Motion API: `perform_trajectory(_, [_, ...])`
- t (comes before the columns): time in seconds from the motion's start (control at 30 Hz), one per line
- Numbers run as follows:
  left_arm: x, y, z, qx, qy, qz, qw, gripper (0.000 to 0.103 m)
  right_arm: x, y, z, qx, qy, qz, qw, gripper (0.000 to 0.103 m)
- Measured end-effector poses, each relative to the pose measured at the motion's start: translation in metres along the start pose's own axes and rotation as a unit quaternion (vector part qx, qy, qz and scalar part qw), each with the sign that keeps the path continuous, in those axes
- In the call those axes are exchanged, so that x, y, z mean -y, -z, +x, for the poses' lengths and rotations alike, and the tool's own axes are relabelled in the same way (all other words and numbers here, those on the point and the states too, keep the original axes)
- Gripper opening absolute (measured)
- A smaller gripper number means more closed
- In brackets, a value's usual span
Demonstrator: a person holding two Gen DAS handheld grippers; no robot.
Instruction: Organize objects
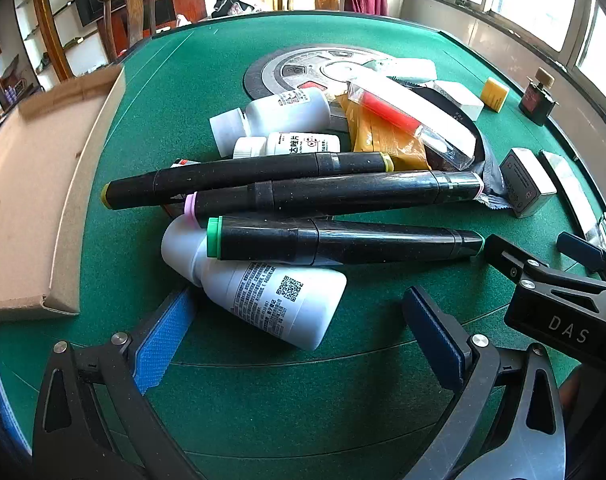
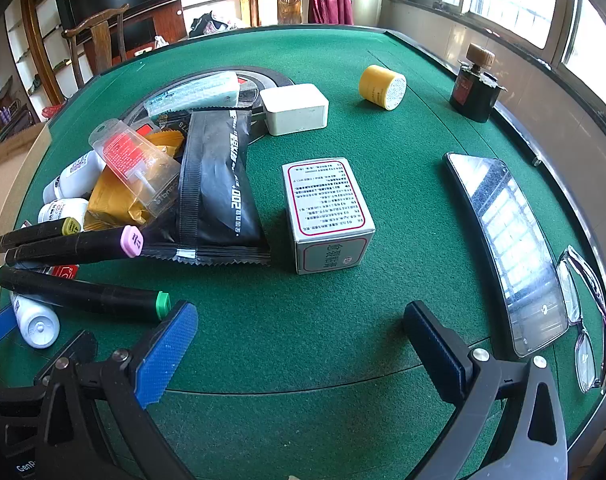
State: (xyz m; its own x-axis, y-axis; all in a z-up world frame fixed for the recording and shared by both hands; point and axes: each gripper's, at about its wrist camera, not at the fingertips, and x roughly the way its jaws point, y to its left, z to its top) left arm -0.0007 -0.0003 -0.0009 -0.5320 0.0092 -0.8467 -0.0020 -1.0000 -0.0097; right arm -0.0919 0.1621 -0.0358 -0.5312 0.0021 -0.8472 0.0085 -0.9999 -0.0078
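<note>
A pile of objects lies on the green table. Three black markers lie across it: a green-capped one (image 1: 343,242), a pink-capped one (image 1: 335,194) and a yellow-capped one (image 1: 247,174). A white bottle (image 1: 263,296) lies under the green marker, just ahead of my left gripper (image 1: 295,332), which is open and empty. My right gripper (image 2: 299,344) is open and empty; its left finger sits beside the green marker's cap (image 2: 163,306). A white medicine box (image 2: 327,212) lies ahead of it.
A cardboard tray (image 1: 43,184) lies at the left. More white bottles (image 1: 287,112), an orange packet (image 1: 387,136), a black pouch (image 2: 219,184), a white case (image 2: 295,108), a yellow jar (image 2: 383,86), an ink bottle (image 2: 477,88), a phone (image 2: 507,248) and glasses (image 2: 587,320) lie around.
</note>
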Motion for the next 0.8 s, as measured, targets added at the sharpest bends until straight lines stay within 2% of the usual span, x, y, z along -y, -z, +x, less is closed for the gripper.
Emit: perform_trajectory(0.8, [0.0003, -0.0002, 0.0, 0.0, 0.0, 0.0, 1.0, 0.103, -0.0006, 0.0007, -0.0018, 0.0, 0.0, 0.0, 1.0, 0.103])
